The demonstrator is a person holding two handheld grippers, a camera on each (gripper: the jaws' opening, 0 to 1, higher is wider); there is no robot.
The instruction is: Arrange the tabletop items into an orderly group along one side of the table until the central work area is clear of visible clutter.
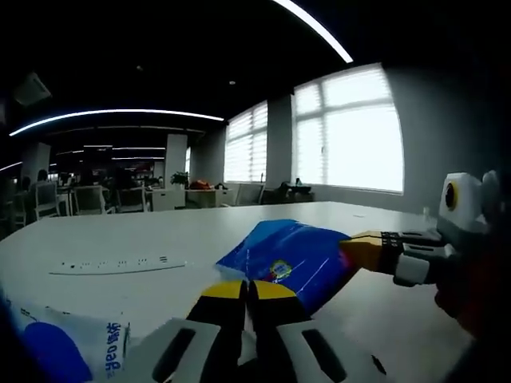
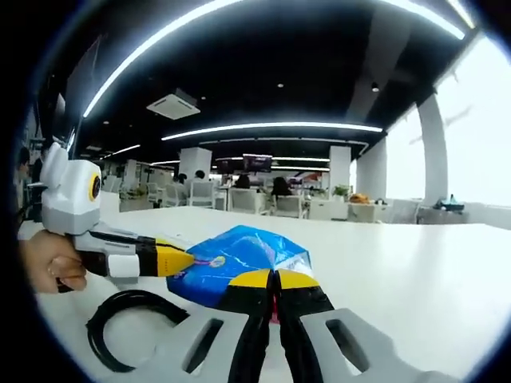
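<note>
The white bench (image 1: 120,239) is carrying a blue snack bag (image 1: 291,259) near its middle. Both the left gripper (image 1: 247,291) and right gripper (image 2: 273,281) are pinching its edges, apparently clamped; opposing pulls risk tearing it.

The left gripper view sits low over the white tabletop (image 1: 120,239), looking along its own tongs (image 1: 246,291) toward the tall windows (image 1: 347,132), close to a blue packet (image 1: 291,259). The right gripper view, equally low and close, faces the opposite side of that packet (image 2: 239,259), toward the open office. Both views share the packet and tabletop, and each catches the other tongs at its edge.
</note>
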